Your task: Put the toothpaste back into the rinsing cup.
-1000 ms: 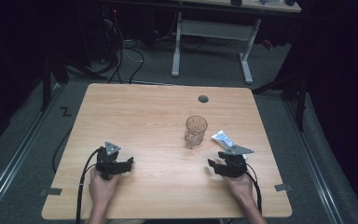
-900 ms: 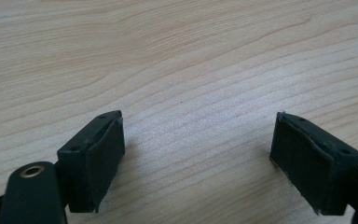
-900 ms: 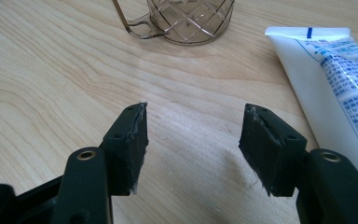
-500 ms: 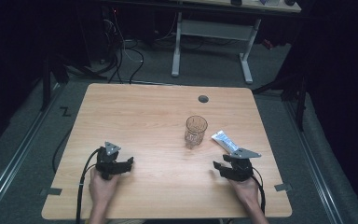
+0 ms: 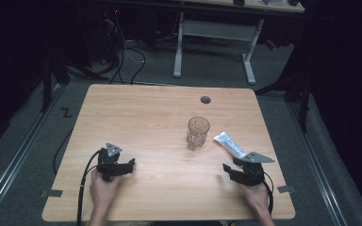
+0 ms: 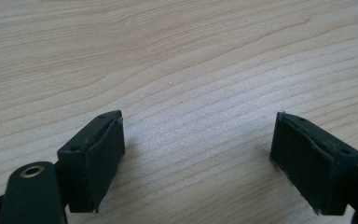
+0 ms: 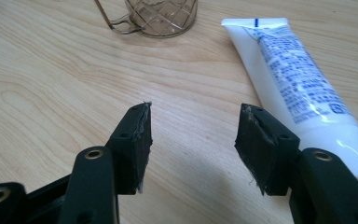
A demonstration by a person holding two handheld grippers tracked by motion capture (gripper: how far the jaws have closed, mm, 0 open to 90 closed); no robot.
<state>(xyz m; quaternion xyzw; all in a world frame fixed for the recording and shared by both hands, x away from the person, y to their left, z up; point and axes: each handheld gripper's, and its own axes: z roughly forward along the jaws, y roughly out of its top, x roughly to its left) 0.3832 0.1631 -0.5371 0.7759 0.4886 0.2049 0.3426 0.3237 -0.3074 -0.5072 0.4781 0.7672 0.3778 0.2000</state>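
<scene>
The right tongs (image 5: 235, 170) are sitting open beside the white plastic tube (image 7: 298, 88), probably getting ready to grab it. The left tongs (image 5: 122, 165) are waiting open on the light wooden bench (image 5: 141, 117)

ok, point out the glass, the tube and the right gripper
glass (image 5: 198, 132), high view, on its patterned side wall
tube (image 7: 298, 81), right gripper view, on its printed white body
right gripper (image 7: 191, 149), right gripper view, midway between its fingers

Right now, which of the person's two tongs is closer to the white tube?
The right. The right tongs sit just beside the near end of the white tube, open and not touching it. The left tongs rest far across the table, open on bare wood.
</scene>
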